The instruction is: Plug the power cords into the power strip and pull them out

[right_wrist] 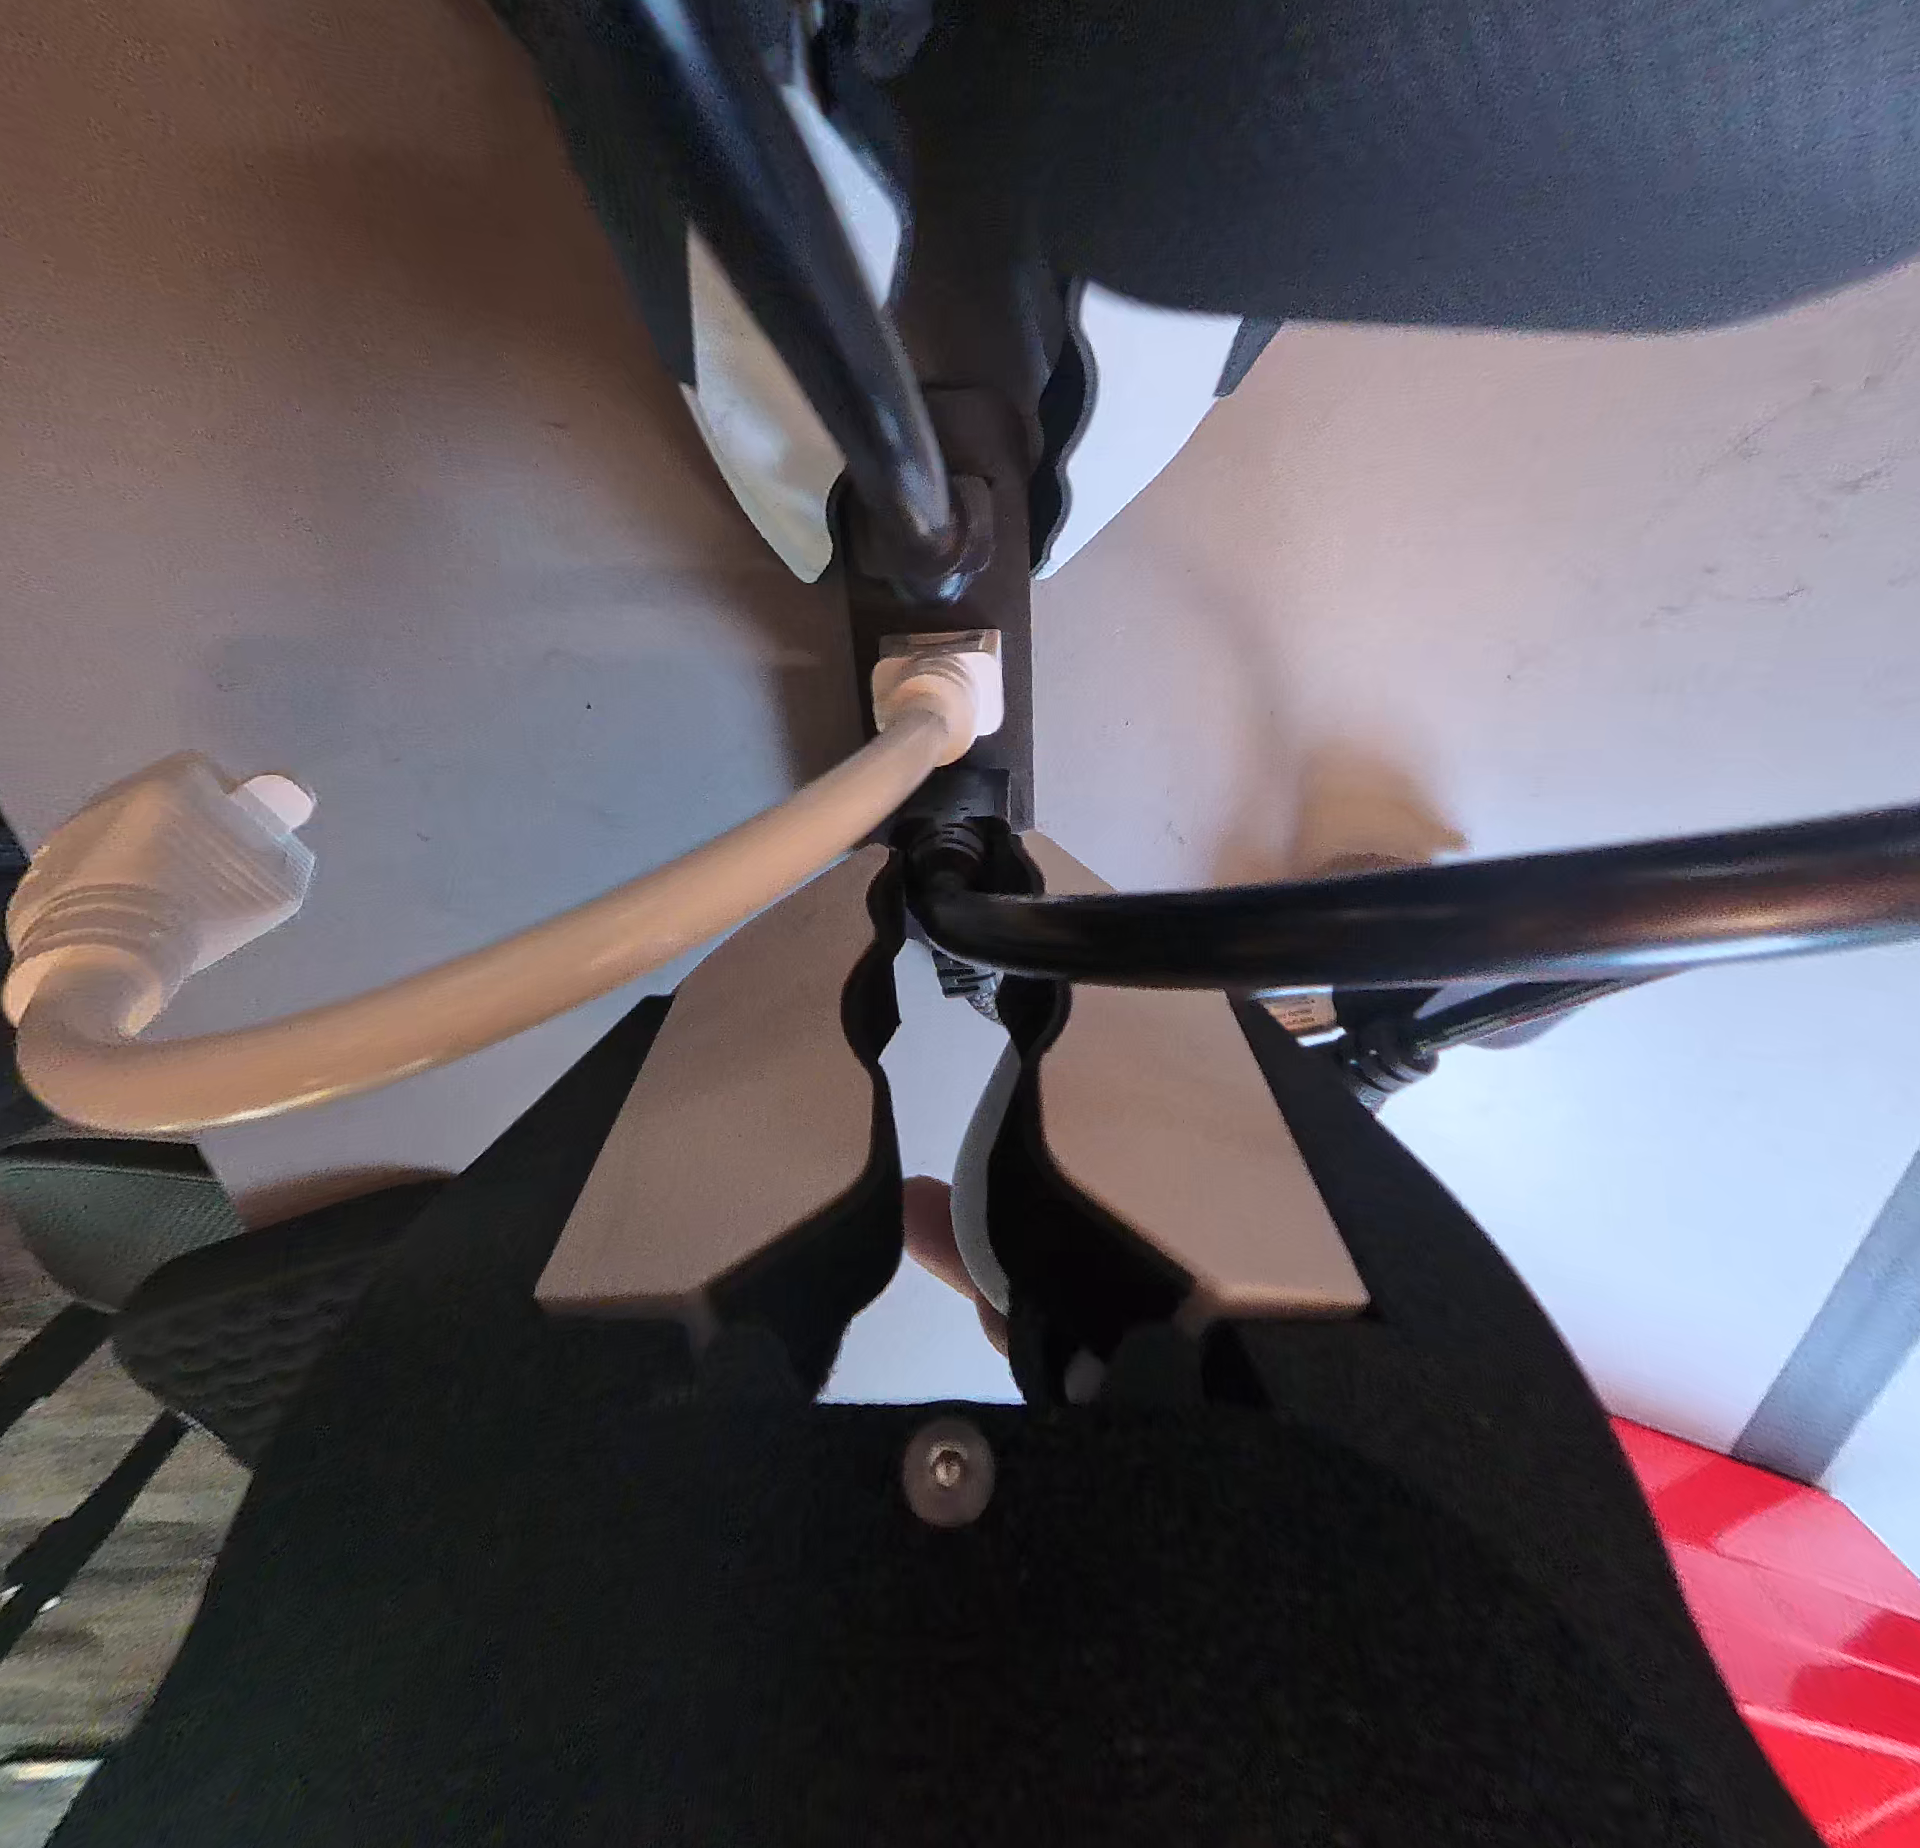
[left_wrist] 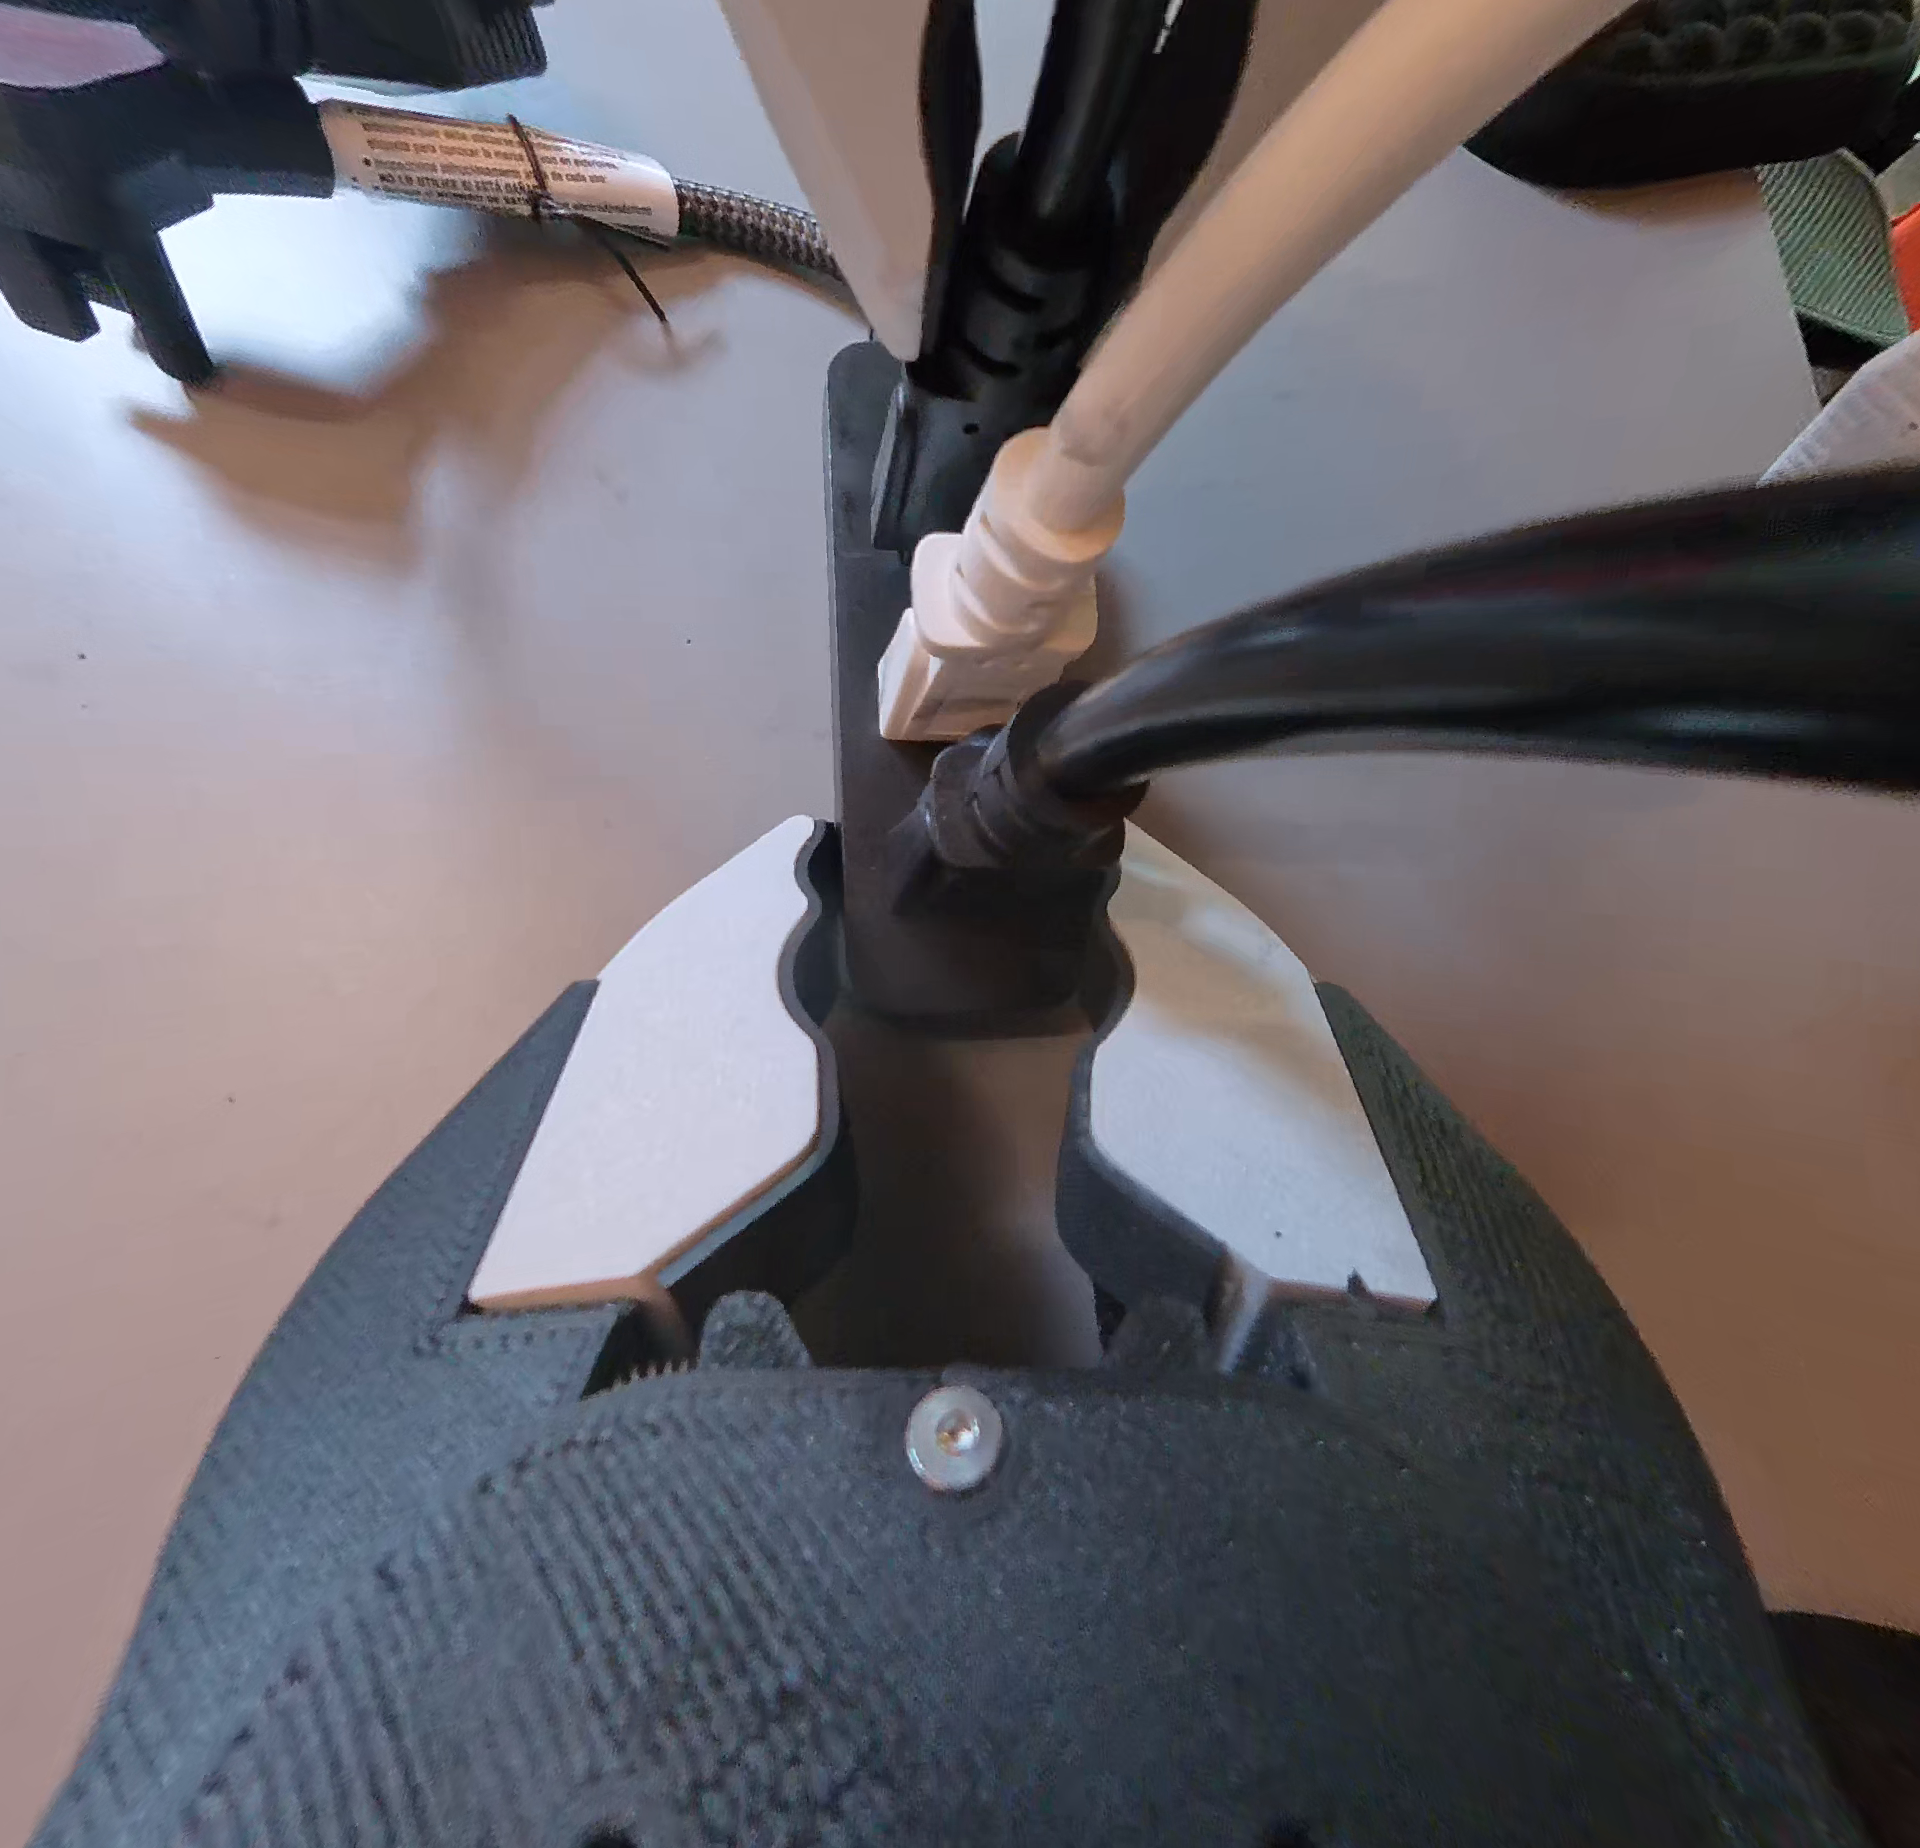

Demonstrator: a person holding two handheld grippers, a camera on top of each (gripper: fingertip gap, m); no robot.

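A black power strip (left_wrist: 857, 655) lies on the table with three plugs in it. My left gripper (left_wrist: 966, 894) is shut on the strip's near end, right below a black plug (left_wrist: 997, 822). A white plug (left_wrist: 987, 635) sits in the middle and another black plug (left_wrist: 966, 416) at the far end. In the right wrist view my right gripper (right_wrist: 956, 894) is closed around that far black plug (right_wrist: 961, 811); its white-plated finger (left_wrist: 831, 157) shows beside the plug in the left wrist view. The white plug (right_wrist: 935, 686) and the left gripper's fingers (right_wrist: 769, 448) lie beyond.
A loose black plug (left_wrist: 104, 229) on a braided cord (left_wrist: 748, 229) with a label lies at the left. The white cord's other end (right_wrist: 156, 863) rests on the table (left_wrist: 364, 759). A black mesh chair (left_wrist: 1745, 42) and a red object (right_wrist: 1766, 1590) stand beside the table. The tips of one gripper are about 7 centimetres away from the tips of the other.
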